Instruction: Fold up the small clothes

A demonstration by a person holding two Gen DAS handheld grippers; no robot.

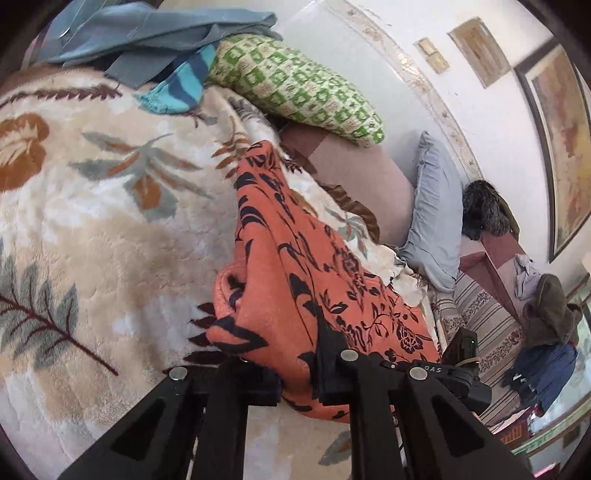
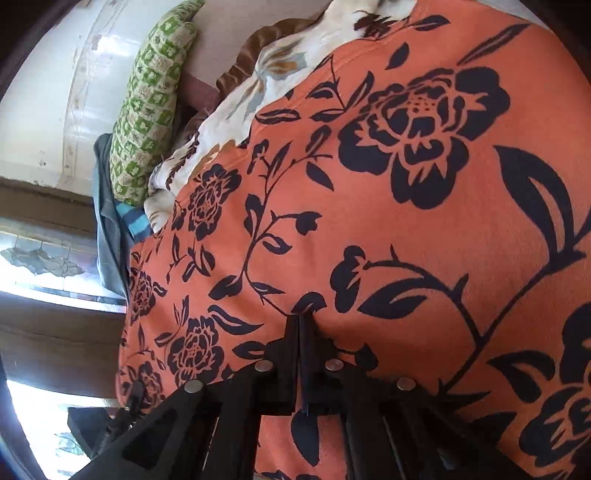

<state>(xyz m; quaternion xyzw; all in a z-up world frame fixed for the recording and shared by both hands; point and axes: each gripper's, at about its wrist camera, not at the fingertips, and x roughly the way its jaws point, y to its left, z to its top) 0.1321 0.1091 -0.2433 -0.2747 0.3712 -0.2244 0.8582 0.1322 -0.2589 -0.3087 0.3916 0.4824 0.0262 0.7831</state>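
An orange cloth with black flower print [image 1: 295,258] hangs bunched above a cream leaf-patterned blanket [image 1: 92,221] on the bed. My left gripper [image 1: 299,384] is shut on a fold of its near edge. In the right wrist view the same cloth [image 2: 406,221] is stretched wide and fills most of the frame. My right gripper [image 2: 301,332] is shut on the cloth, its two black fingers pressed together with fabric pinched between them. The other gripper [image 1: 461,354] shows partly at the cloth's far corner in the left wrist view.
A green-and-cream patterned pillow [image 1: 295,88] and blue-grey clothes [image 1: 147,33] lie at the bed's head by the wall. A light blue pillow [image 1: 436,214] leans against the wall. More clothes [image 1: 546,332] lie on a striped mattress to the right.
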